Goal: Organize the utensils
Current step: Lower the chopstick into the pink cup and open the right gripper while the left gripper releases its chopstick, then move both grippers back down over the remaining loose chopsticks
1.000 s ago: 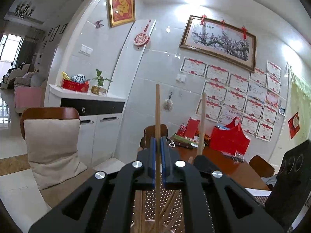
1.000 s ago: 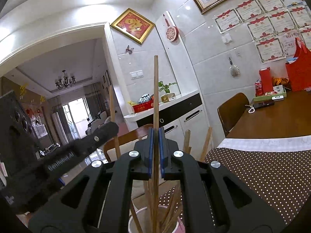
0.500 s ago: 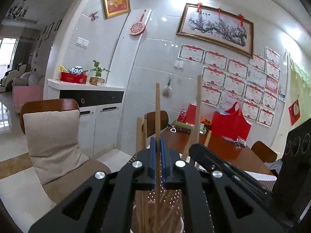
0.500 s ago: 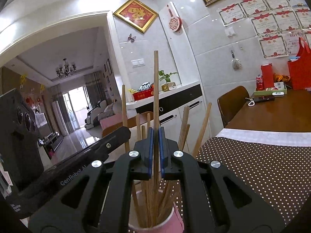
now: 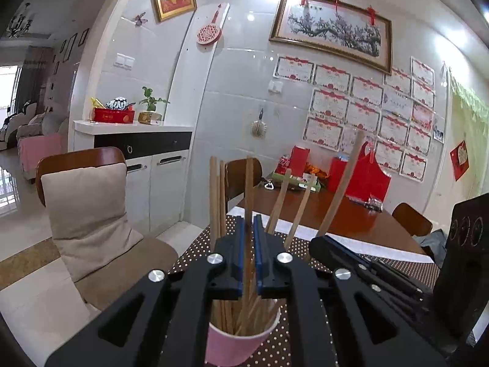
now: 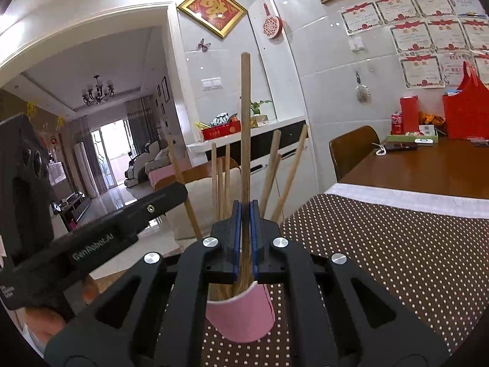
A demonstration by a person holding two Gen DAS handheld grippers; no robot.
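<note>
A pink paper cup (image 5: 235, 347) stands on the dotted brown mat (image 5: 305, 246) and holds several wooden chopsticks (image 5: 214, 198). My left gripper (image 5: 249, 224) hangs just above the cup's rim. Its jaws are opening, and one chopstick (image 5: 249, 189) stands loose in the gap with its lower end in the cup. My right gripper (image 6: 243, 209) sits over the same pink cup (image 6: 241, 318), shut on a tall upright chopstick (image 6: 245, 116) whose lower end reaches into the cup. Each gripper shows in the other's view: the right gripper (image 5: 366, 267) and the left gripper (image 6: 122, 229).
The mat lies on a brown wooden table (image 6: 428, 165) with red bags and boxes (image 5: 366, 177) at its far end. A cushioned chair (image 5: 88, 202) stands left of the table, other chairs (image 6: 351, 150) around it. A white cabinet (image 5: 143, 165) lines the tiled wall.
Both grippers sank toward the cup, which now fills the lower view. The left pads parted and its chopstick slid down between them. The right gripper's chopstick went down into the cup.
</note>
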